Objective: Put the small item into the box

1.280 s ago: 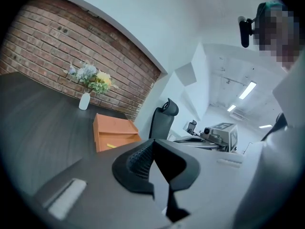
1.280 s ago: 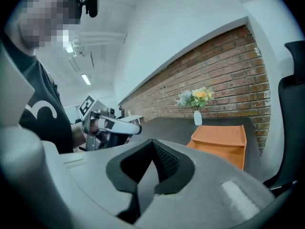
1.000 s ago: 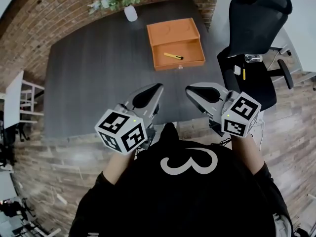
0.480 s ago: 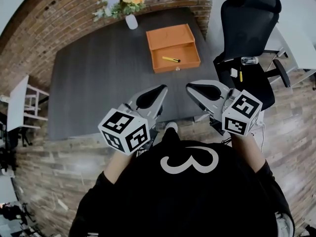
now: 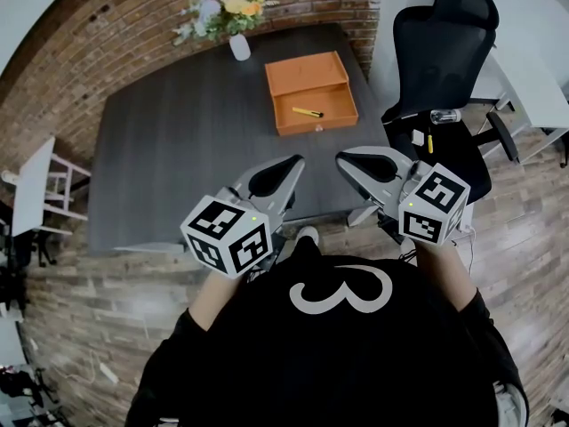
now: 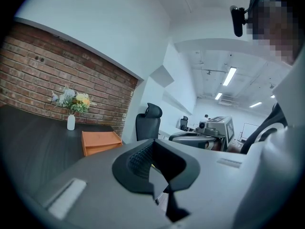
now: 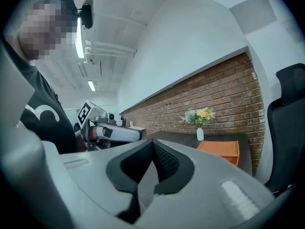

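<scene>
An open orange box [image 5: 311,92] lies on the far right part of the dark table [image 5: 178,140], with a small yellow item [image 5: 308,112] inside its tray. Both grippers hover side by side over the table's near edge, well short of the box. My left gripper [image 5: 296,161] is shut and holds nothing, and so is my right gripper [image 5: 341,157]. In the left gripper view the pads of the left gripper [image 6: 152,149] meet, with the box [image 6: 100,140] far off. In the right gripper view the right gripper [image 7: 153,149] is closed too, the box [image 7: 220,149] beyond it.
A white vase of flowers [image 5: 238,44] stands at the table's far edge by the brick wall. A black office chair [image 5: 440,69] at the right carries a few small things on its seat [image 5: 428,138]. A white piece of furniture [image 5: 36,194] stands at the left.
Both grippers have risen a little together and stay shut. The table and box now look slightly smaller and farther in the head view.
</scene>
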Motion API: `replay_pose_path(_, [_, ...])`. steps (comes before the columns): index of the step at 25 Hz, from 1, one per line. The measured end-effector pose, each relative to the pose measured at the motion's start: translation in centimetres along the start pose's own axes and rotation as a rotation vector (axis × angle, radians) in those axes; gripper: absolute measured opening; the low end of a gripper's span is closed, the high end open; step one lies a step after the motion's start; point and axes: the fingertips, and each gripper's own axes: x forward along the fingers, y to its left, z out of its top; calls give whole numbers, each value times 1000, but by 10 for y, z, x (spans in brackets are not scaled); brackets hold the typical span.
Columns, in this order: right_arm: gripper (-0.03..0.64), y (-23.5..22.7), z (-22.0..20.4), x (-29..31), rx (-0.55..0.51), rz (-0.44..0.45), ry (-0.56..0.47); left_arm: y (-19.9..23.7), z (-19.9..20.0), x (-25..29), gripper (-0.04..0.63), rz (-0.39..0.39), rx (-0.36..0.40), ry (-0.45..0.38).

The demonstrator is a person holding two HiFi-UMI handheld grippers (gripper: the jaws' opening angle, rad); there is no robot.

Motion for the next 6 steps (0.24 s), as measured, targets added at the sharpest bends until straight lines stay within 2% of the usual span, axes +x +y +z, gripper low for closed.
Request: replay_pose_path(6, [2, 7, -3, -7, -11, -2, 2, -10, -4, -4, 11, -2, 6, -2])
